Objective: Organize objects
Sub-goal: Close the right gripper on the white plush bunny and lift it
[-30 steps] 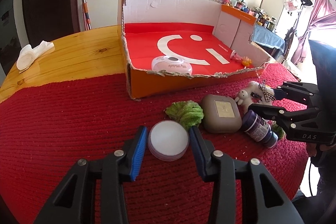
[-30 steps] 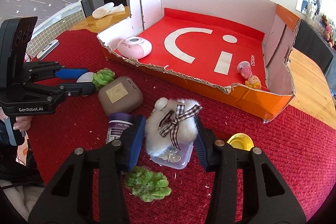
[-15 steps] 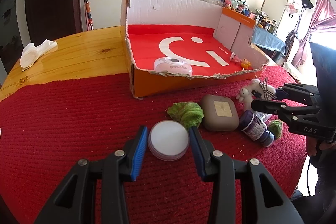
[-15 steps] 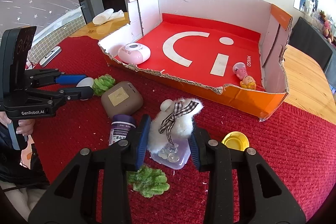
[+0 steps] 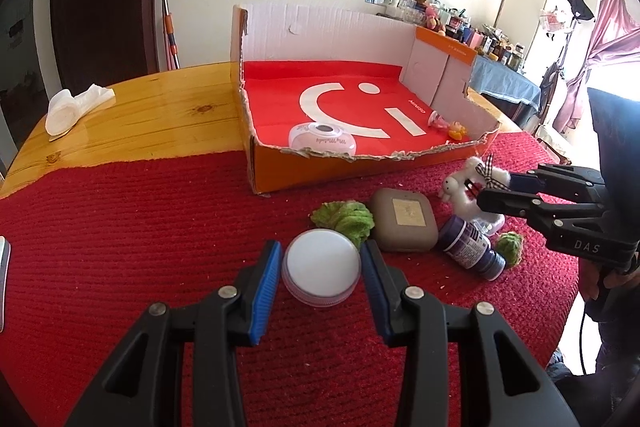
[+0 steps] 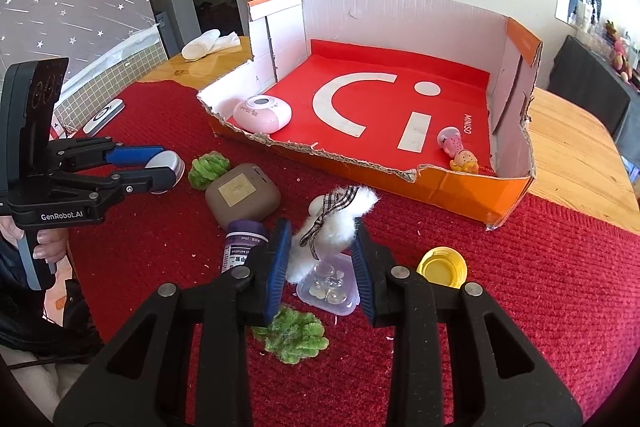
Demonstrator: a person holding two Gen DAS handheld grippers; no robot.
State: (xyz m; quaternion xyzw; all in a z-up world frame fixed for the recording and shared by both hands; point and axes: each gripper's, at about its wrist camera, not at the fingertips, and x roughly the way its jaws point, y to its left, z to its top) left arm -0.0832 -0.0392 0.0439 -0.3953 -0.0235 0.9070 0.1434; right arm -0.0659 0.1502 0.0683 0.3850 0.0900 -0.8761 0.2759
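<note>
Left tongs point(image 5: 320, 269) pinch white jar point(image 5: 320, 267) on red mat point(image 5: 140, 227), right tongs point(image 6: 320, 259), just been closing, squeeze plush toy point(image 6: 332, 227) nr box point(image 6: 440, 183); soft fur cld slip mid-lift.

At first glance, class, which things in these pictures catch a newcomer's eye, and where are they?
The big orange cardboard box with its red floor stands at the back of the red mat. In front, the right gripper squeezes a white plush toy, while the left gripper flanks a round white jar.
</note>
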